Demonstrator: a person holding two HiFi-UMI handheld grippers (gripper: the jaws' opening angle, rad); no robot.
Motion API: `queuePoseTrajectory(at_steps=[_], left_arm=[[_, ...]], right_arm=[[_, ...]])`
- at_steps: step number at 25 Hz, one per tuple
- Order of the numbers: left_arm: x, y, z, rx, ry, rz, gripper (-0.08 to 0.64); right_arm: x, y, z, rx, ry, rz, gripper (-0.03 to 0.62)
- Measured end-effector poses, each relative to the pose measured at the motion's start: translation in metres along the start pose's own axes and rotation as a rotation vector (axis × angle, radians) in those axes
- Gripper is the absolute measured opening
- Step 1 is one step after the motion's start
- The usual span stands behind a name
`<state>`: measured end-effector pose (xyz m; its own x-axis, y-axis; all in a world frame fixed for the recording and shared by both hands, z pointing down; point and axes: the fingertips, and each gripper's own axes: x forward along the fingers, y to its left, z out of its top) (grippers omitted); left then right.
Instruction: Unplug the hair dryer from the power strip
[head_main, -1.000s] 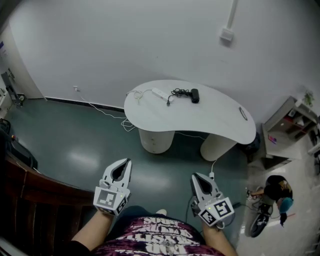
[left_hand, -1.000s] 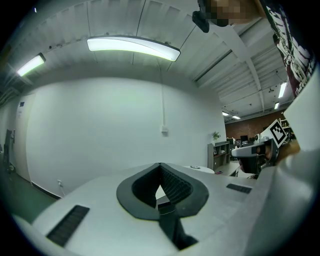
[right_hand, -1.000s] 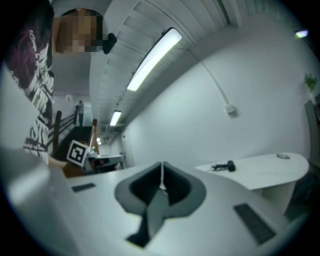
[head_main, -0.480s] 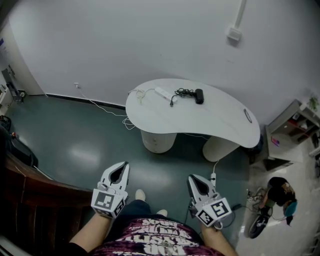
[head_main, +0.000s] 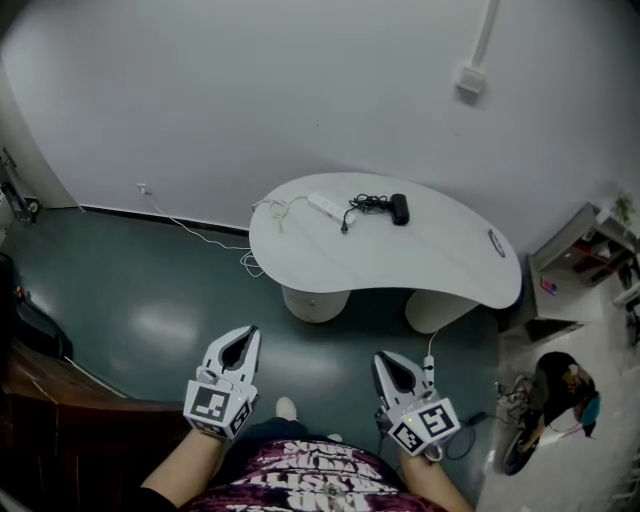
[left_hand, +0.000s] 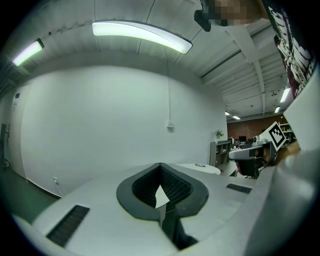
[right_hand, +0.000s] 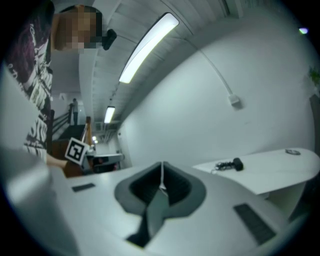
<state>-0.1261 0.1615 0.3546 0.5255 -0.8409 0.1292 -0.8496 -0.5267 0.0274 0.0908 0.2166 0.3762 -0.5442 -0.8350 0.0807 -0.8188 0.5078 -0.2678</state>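
Hair dryer (head_main: 400, 208) is lying by the power strip (head_main: 322, 204); left gripper (head_main: 243, 337) and right gripper (head_main: 388, 362) are hanging clenched, empty, well away; come close before opening.

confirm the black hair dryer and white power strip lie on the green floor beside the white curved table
No: the black hair dryer and white power strip lie on the white curved table, not on the green floor beside it; the head view shows this.
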Motion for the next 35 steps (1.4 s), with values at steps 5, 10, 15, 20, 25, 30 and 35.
queuePoseTrajectory(at_steps=[5, 10, 15, 20, 25, 30, 35], left_arm=[[0.016, 0.032, 0.0, -0.025, -0.018, -0.018, 0.017], [0.028, 0.054, 0.0, -0.039, -0.034, -0.057, 0.017], [0.037, 0.061, -0.006, -0.051, -0.035, -0.117, 0.017], [0.038, 0.065, -0.011, -0.067, -0.027, -0.142, 0.017], [0.043, 0.069, -0.018, -0.062, -0.016, -0.145, 0.017], [0.055, 0.069, -0.025, -0.058, 0.012, -0.149, 0.017], [0.077, 0.064, -0.032, -0.05, 0.039, -0.167, 0.017]], right_arm=[[0.03, 0.004, 0.001, -0.008, 0.011, -0.022, 0.035], [0.052, 0.015, 0.009, -0.039, 0.016, -0.048, 0.035], [0.065, 0.022, 0.007, -0.035, 0.014, -0.09, 0.035], [0.073, 0.025, 0.005, -0.061, 0.038, -0.109, 0.035], [0.078, 0.019, 0.001, -0.094, 0.058, -0.136, 0.035], [0.084, 0.015, -0.002, -0.103, 0.082, -0.121, 0.035], [0.095, -0.001, -0.01, -0.079, 0.102, -0.113, 0.035]])
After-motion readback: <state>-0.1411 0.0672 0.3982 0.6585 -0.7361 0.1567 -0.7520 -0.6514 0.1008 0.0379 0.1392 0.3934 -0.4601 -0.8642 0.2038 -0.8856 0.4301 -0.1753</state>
